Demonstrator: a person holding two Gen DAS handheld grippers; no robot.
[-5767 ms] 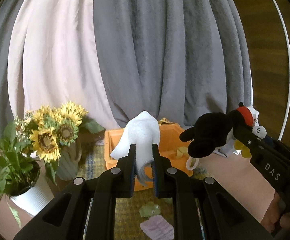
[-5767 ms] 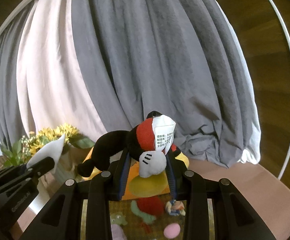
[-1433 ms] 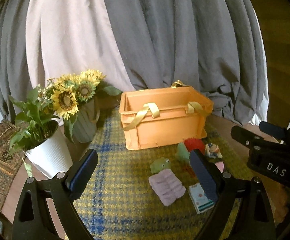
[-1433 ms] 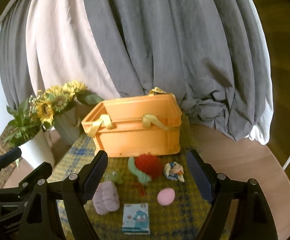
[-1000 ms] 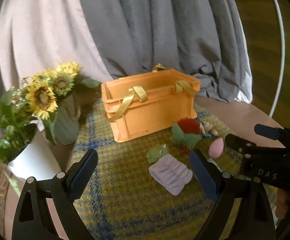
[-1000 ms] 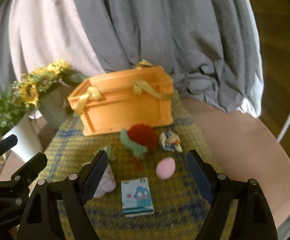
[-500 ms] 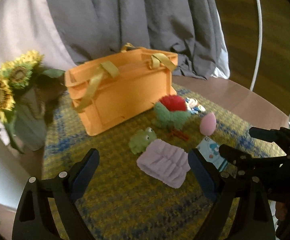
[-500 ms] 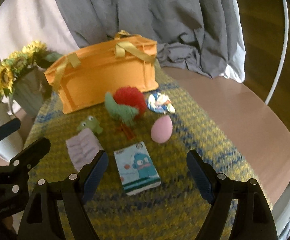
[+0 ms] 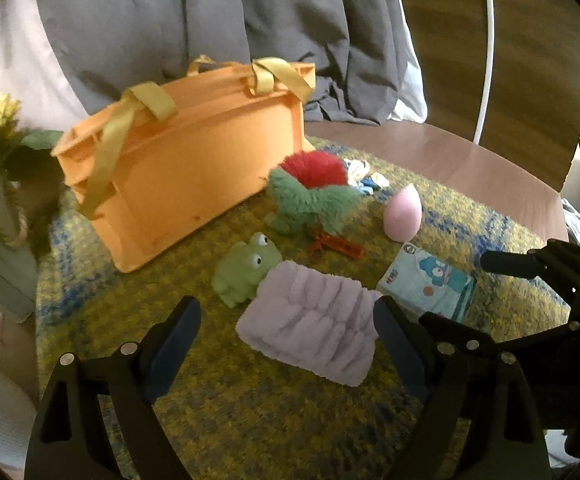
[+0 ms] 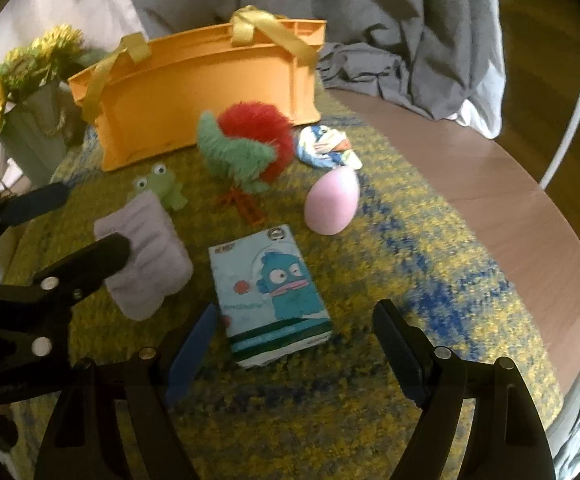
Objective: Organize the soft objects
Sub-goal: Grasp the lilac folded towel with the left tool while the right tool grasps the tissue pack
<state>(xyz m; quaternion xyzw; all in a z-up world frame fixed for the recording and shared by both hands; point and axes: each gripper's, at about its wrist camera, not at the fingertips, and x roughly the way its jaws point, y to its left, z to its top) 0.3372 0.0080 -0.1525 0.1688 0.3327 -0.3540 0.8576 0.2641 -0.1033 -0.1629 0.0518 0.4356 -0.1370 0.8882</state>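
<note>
— Grippers first: how did they stand?

— The left gripper (image 9: 286,344) was spread wide, empty, its two fingers on either side of the lilac ribbed plush pad (image 9: 310,336), which lay flat on the yellow-and-blue woven mat (image 9: 250,420). The right gripper (image 10: 294,356) was spread just as wide and held nothing; the pale blue tissue pack (image 10: 272,292) with a blue cartoon fish face lay between its fingers, near the tips. Whether either touched its object could not be told.

— And the other soft things?

— A small green frog toy (image 9: 246,268) sat just beside the far left corner of the lilac pad, touching or nearly so. Farther off lay a fuzzy red-and-green plush (image 10: 246,144), with a small red clip-like piece (image 9: 336,246) on its near side. A pink egg-shaped sponge (image 10: 332,202) stood to the right of that plush, and a crumpled blue-and-white cloth item (image 10: 326,148) lay beyond the sponge.

— Where was the container?

— The orange crate (image 9: 186,184) with yellow ribbon handles stood at the far left of the mat, behind the red-and-green plush; its inside was not visible. Left of it were sunflowers (image 10: 22,64) in a grey-green pot (image 10: 34,136). Grey curtains (image 9: 210,12) hung behind, and the brown wooden tabletop (image 10: 490,200) showed bare to the right of the mat.
</note>
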